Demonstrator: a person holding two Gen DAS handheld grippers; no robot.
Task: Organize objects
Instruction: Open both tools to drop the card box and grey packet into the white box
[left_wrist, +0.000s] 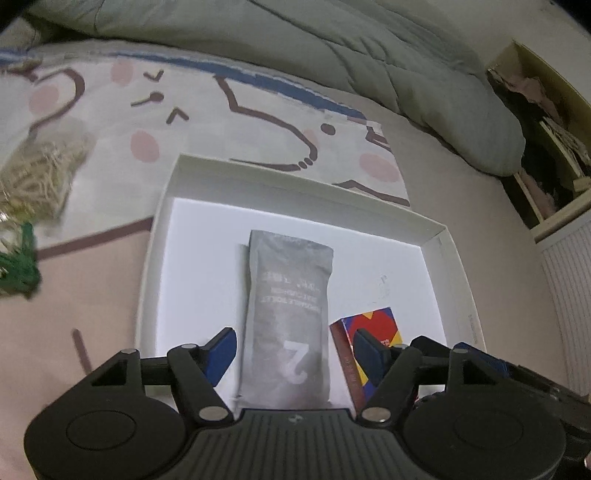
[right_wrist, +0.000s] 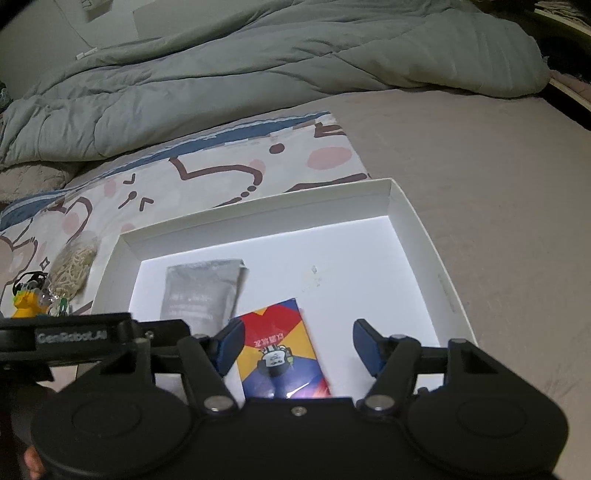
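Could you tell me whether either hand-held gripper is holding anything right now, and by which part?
Nothing is held. The left hand-held gripper is open over the grey pouch; the right hand-held gripper is open over the colourful box.

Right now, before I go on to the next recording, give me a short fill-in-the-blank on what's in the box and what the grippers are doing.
1. The grey pouch lies inside the white ____.
2. The large digit printed on the pouch is ____.
3. The colourful box lies to the ____ of the pouch in the right wrist view.
4. The left gripper and the right gripper both have their jaws ____.

Missing words: box; 2; right; open
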